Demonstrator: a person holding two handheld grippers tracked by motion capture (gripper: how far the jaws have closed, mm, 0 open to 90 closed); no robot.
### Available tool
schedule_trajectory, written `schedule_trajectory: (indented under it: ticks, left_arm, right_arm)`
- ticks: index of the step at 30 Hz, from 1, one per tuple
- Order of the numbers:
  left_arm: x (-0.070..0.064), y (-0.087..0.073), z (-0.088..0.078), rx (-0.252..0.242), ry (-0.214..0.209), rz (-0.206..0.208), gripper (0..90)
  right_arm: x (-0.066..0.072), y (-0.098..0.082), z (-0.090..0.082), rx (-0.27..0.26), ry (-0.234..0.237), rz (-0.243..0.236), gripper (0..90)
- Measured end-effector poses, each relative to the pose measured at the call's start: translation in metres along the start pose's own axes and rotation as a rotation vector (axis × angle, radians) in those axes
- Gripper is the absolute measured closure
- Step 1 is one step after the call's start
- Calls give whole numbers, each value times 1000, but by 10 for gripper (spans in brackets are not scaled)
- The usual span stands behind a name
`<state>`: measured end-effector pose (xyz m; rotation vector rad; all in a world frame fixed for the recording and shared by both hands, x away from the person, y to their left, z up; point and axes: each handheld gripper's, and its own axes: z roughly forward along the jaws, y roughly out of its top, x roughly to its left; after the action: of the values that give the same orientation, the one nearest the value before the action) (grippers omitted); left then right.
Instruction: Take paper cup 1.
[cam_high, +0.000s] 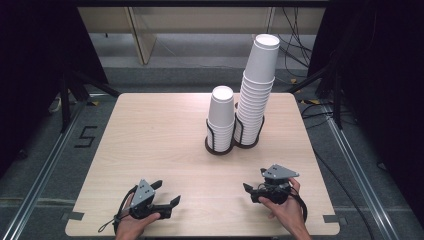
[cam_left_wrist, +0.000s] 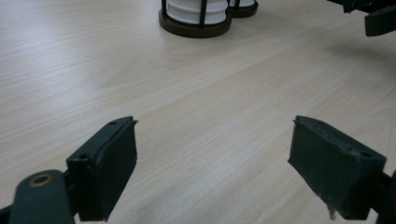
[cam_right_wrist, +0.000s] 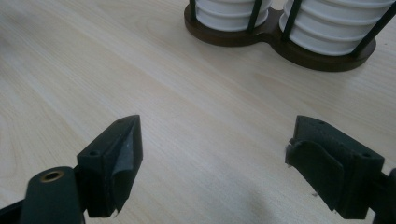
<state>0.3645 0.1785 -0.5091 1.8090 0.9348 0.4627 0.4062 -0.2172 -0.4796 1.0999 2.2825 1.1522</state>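
Black two-jaw tongs, one pair in each hand, rest near the front edge of a pale wood-grain table (cam_high: 150, 135). Left gripper (cam_high: 168, 195) sits by the front left corner, its jaws spread wide with bare tabletop between them, as its own view confirms (cam_left_wrist: 212, 158); it grips nothing. Right gripper (cam_high: 255, 186) sits toward the front right corner, its jaws likewise wide apart and empty in its own view (cam_right_wrist: 215, 161). Each is held by a hand, the left hand (cam_high: 135, 222) and the right hand (cam_high: 285, 207), entering from the front edge.

Beyond both grippers, toward the middle of the table and well apart from either, stands a dark brown two-well cup holder (cam_high: 220, 146) with black wire uprights. Its left well carries a short stack of white paper cups (cam_high: 221, 115); its right well carries a tall stack of white paper cups (cam_high: 257, 85) that leans slightly toward the rear right. All cups are nested upside down, bases uppermost. The holder's base shows at the top of the left gripper view (cam_left_wrist: 194, 28) and, nearer, at the top of the right gripper view (cam_right_wrist: 275, 37).

No print is legible on the cups. On the grey floor beside the table's left edge a black marking (cam_high: 86, 136) reads like the figure 5.
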Motion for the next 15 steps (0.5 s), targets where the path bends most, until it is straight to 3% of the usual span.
schedule_trajectory:
  ticks: [7, 15]
  left_arm:
    - [0, 0, 0, -5, -1, -6, 146]
    - [0, 1, -2, -5, -1, -10, 146]
  right_arm:
    - [0, 2, -1, -27, -15, -14, 180]
    - [4, 7, 0, -58, 8, -12, 204]
